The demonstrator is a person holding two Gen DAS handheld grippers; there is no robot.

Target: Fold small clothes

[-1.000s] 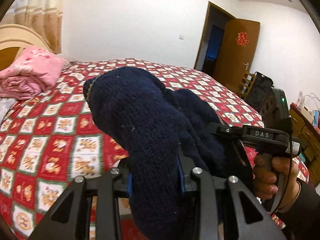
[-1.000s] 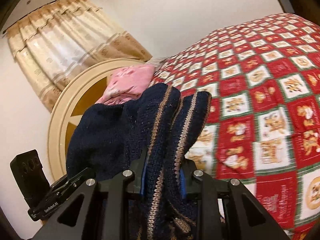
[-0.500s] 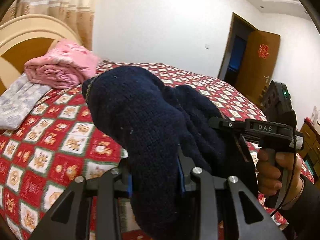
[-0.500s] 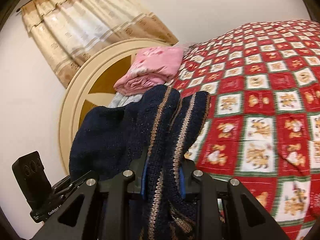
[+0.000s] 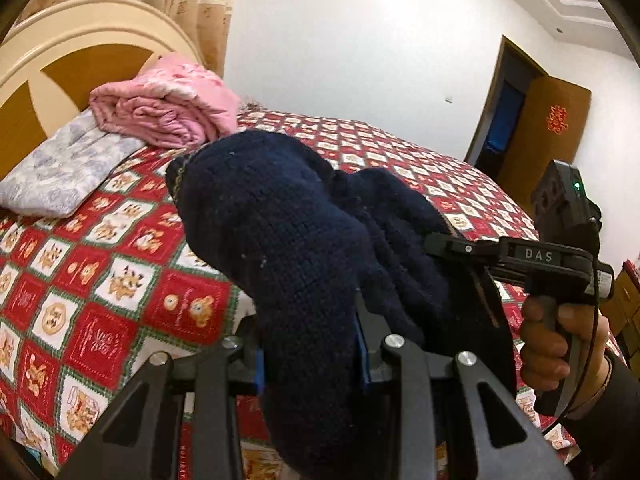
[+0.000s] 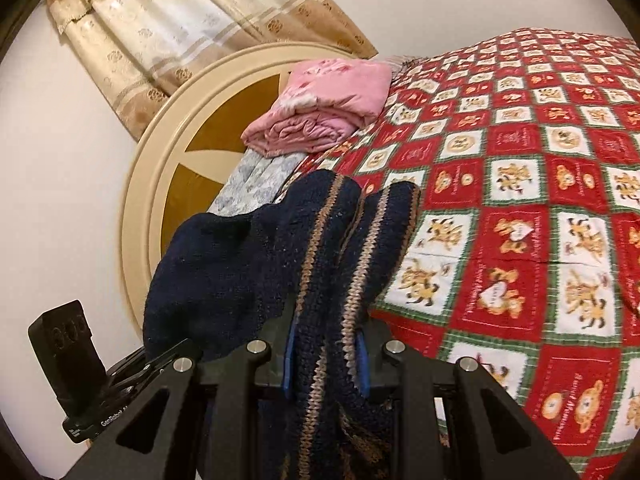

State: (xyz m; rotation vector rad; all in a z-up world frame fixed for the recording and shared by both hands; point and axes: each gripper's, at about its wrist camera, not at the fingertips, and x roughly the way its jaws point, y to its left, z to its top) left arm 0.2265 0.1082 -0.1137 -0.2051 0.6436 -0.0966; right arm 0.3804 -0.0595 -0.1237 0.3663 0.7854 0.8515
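Gripping one navy knitted garment [image 5: 288, 240] between them, both grippers hold it above the checked bedspread [image 5: 100, 280]. The left gripper [image 5: 310, 364] clamps its plain part, the right gripper [image 6: 326, 344] its brown-striped edge. At ten o'clock in the left view, a pink folded blanket [image 5: 168, 108] lies by the headboard [image 5: 60, 64].

Navy knit garment [image 5: 288, 240] covers left gripper [image 5: 310, 364] pads; lower end cut off by bottom frame edge. Bedspread [image 6: 520, 208] beneath garment hidden. Right hand [image 5: 560, 336] wrist cut off at right edge.
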